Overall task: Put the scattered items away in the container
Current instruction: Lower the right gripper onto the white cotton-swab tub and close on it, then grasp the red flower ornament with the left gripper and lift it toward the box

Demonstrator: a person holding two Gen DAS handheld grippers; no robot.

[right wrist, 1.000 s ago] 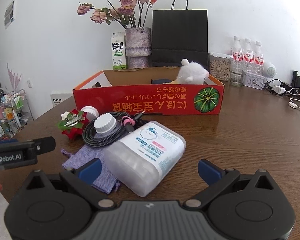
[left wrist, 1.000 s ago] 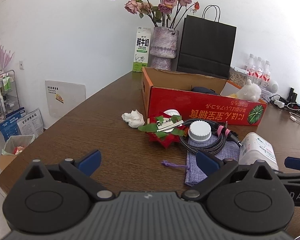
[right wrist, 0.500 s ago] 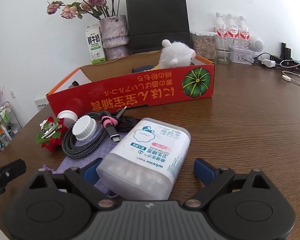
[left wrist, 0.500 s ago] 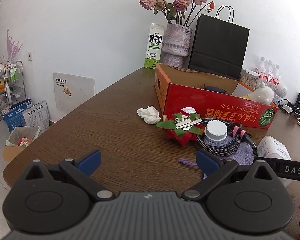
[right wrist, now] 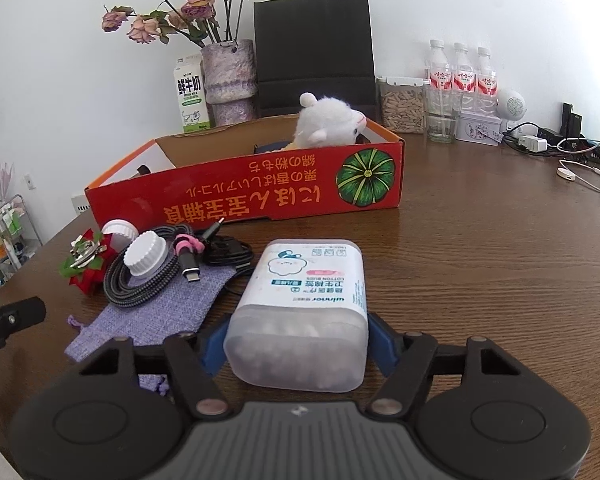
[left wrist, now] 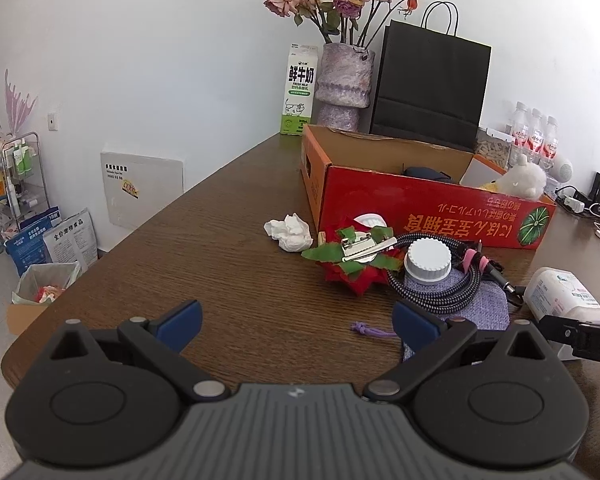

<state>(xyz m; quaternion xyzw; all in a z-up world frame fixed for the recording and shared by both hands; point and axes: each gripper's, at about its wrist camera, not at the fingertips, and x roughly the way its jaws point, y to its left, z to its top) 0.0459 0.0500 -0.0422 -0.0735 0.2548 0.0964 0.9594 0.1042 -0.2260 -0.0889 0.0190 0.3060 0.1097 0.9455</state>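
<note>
On the left wrist view, left gripper (left wrist: pixel 296 322) hovers over bare brown table (left wrist: pixel 204 248), blue fingers (left wrist: pixel 180 320) spread wide, nothing between them. Ahead: one red cardboard box (left wrist: pixel 420 208), open top, standing on the table. Inside it one white plush toy (left wrist: pixel 524 180) at the right end and one dark item (left wrist: pixel 424 172), too hidden to identify. Scattered in front of the box: one crumpled white tissue (left wrist: pixel 290 231), one red-and-green flower clip (left wrist: pixel 354 258) with a metal clasp, two white caps, the ribbed one (left wrist: pixel 428 260) sitting on one coiled braided cable (left wrist: pixel 440 284), the second (left wrist: pixel 370 220) against the box wall behind the clip. Cable lies on one purple fabric pouch (left wrist: pixel 472 304); its drawstring knot (left wrist: pixel 364 329) trails on the wood. One cotton swab box (left wrist: pixel 564 292) at far right. Behind: one milk carton (left wrist: pixel 300 90), one vase of dried roses (left wrist: pixel 344 76), one black paper bag (left wrist: pixel 430 88), three bottles (left wrist: pixel 536 136).

On the right wrist view, right gripper (right wrist: pixel 296 348) has narrowed onto the cotton swab box (right wrist: pixel 300 312); both blue fingers (right wrist: pixel 380 344) press its sides near the close end. Whether the box has left the table, cannot tell. Pouch (right wrist: pixel 160 312), cable (right wrist: pixel 140 280), two caps (right wrist: pixel 146 254), clip (right wrist: pixel 86 260) sit left of it. Red box (right wrist: pixel 252 188) beyond, plush toy (right wrist: pixel 328 126) poking above its rim. Three bottles (right wrist: pixel 464 76), one clear jar of seeds (right wrist: pixel 402 106), one tin (right wrist: pixel 478 130), one white round device (right wrist: pixel 510 108) along the back wall.
</note>
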